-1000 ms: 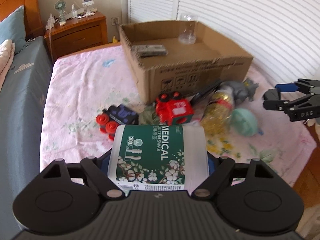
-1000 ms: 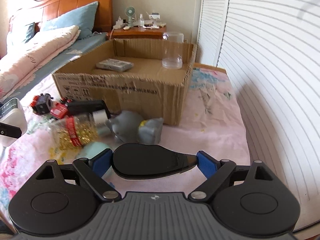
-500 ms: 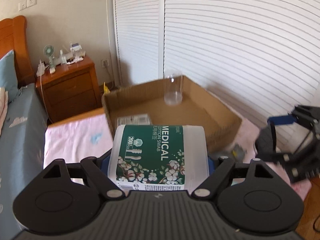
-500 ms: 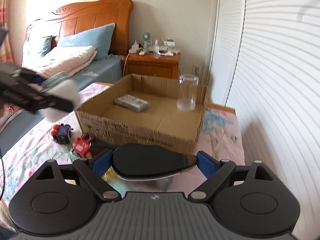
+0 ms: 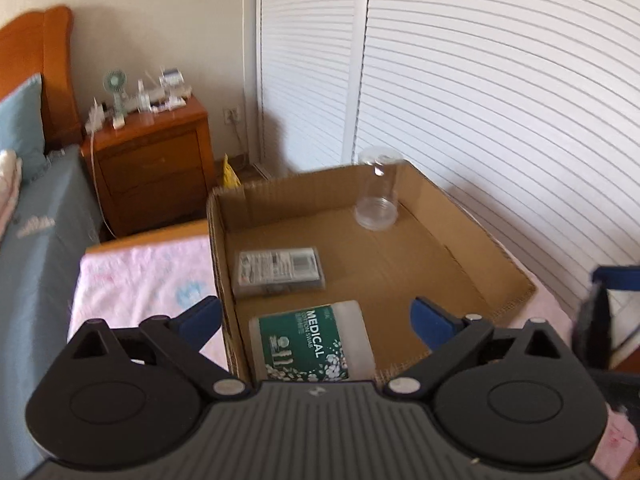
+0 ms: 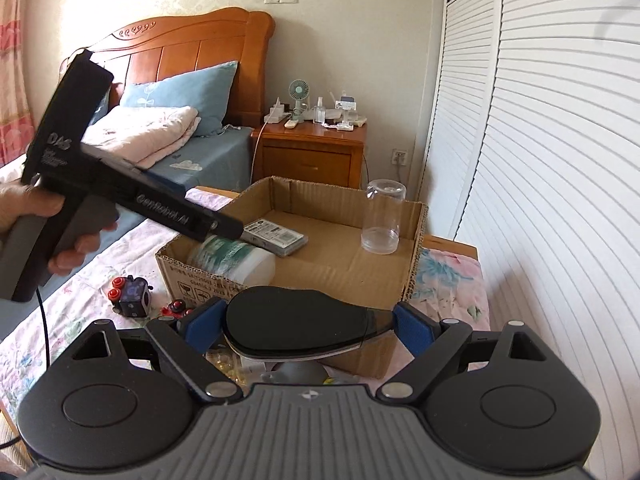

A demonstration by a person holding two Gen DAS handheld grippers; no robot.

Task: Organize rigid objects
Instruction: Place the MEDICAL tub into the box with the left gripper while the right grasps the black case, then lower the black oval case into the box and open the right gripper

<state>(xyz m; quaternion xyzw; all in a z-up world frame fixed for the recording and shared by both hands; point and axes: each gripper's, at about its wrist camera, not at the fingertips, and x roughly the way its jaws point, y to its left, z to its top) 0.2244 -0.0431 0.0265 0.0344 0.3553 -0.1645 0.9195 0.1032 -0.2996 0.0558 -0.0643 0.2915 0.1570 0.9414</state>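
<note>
My left gripper (image 5: 316, 314) hangs over the near left corner of the cardboard box (image 5: 460, 280). Its jaws are opening, and both blue pads (image 5: 202, 316) stand well clear of the white cotton swab tub (image 5: 312, 346) with the green label. The tub is below them inside the box (image 6: 192, 276), blurred in the right wrist view (image 6: 236, 256). My right gripper (image 6: 308, 324) is shut on a black oval object (image 6: 296, 316) and hovers in front of the box. A flat grey packet (image 5: 280, 270) and a clear jar (image 5: 378, 194) also sit in the box.
A hand (image 6: 24, 204) holds the left gripper above the pink bedspread (image 6: 80, 304). A dark blue toy (image 6: 130, 294), a red toy (image 6: 180, 308) and a grey toy (image 6: 296, 372) lie before the box. A wooden nightstand (image 6: 312, 156) and white louvred doors (image 6: 540, 200) stand behind.
The left gripper carried the swab tub from above the toys to over the box, then opened; the tub now sits in the box. The right gripper rose with the black object.
</note>
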